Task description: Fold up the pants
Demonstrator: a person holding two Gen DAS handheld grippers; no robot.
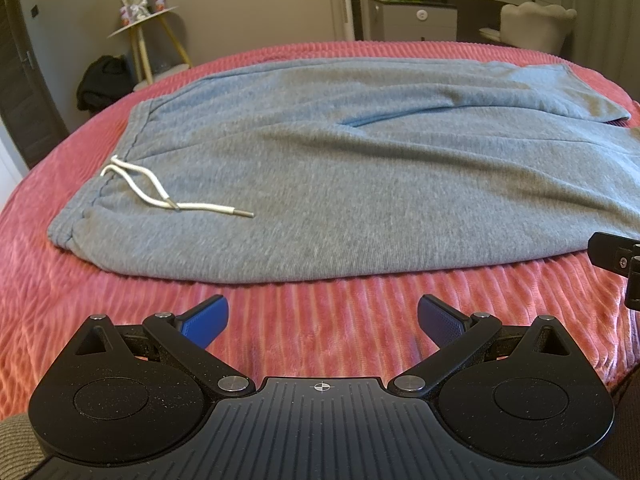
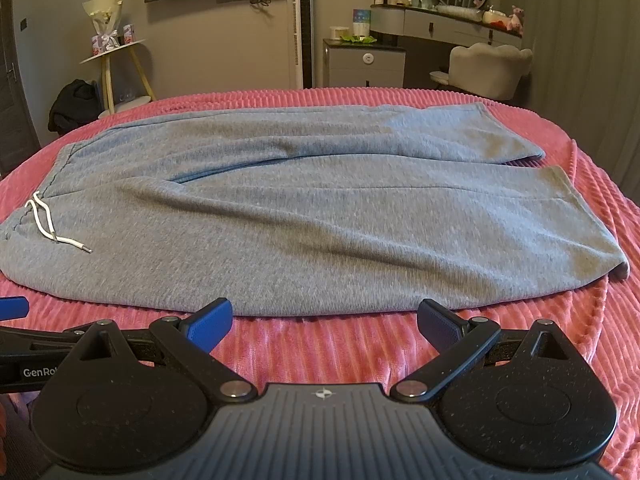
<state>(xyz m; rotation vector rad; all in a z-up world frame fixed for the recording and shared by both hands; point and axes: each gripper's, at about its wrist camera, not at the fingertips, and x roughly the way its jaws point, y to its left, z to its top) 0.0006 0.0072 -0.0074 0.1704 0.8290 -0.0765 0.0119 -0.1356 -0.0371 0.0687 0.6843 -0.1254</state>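
Observation:
Grey sweatpants (image 1: 340, 176) lie flat on the pink ribbed bedspread (image 1: 320, 320), waistband to the left, legs side by side running right. A white drawstring (image 1: 160, 192) lies on the front by the waistband. In the right wrist view the pants (image 2: 320, 232) show whole, with the leg cuffs (image 2: 580, 216) at the right and the drawstring (image 2: 52, 228) at the left. My left gripper (image 1: 323, 316) is open and empty, just short of the pants' near edge. My right gripper (image 2: 325, 318) is open and empty, at the near edge of the closer leg.
Beyond the bed stand a small round side table (image 2: 114, 50) with a bouquet, a dark bag (image 2: 74, 106) on the floor, a grey cabinet (image 2: 362, 64), a vanity desk (image 2: 448, 20) and a pale chair (image 2: 488, 66). The right gripper's body (image 1: 618, 258) shows at the left view's right edge.

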